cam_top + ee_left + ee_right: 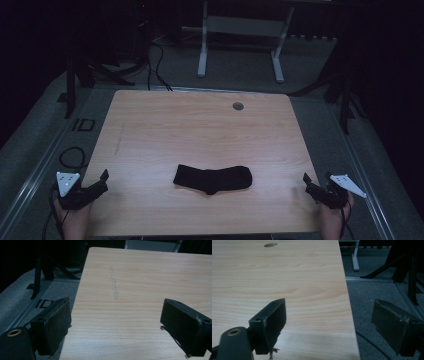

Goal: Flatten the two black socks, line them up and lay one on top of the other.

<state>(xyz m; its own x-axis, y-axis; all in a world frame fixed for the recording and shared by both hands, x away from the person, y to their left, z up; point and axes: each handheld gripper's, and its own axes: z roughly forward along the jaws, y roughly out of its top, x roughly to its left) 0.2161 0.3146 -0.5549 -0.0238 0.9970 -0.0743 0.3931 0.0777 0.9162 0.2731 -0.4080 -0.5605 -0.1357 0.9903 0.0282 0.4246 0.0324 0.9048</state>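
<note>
Both the left hand-held gripper [100,181] and right hand-held gripper [309,184] wait released at the counter [200,125] edges, where a shallow pinch could let the limp black sock [212,179] slip free.

Sock [212,179] lies on table [200,125], seemingly near front edge.

Forearms cut off by the bottom edge of the high view, past the left gripper [100,181] and right gripper [309,184]. Far room lost in darkness. Marking on the floor rail [42,304] half hidden behind a jaw, unreadable. Table [287,277] cropped at left.
</note>
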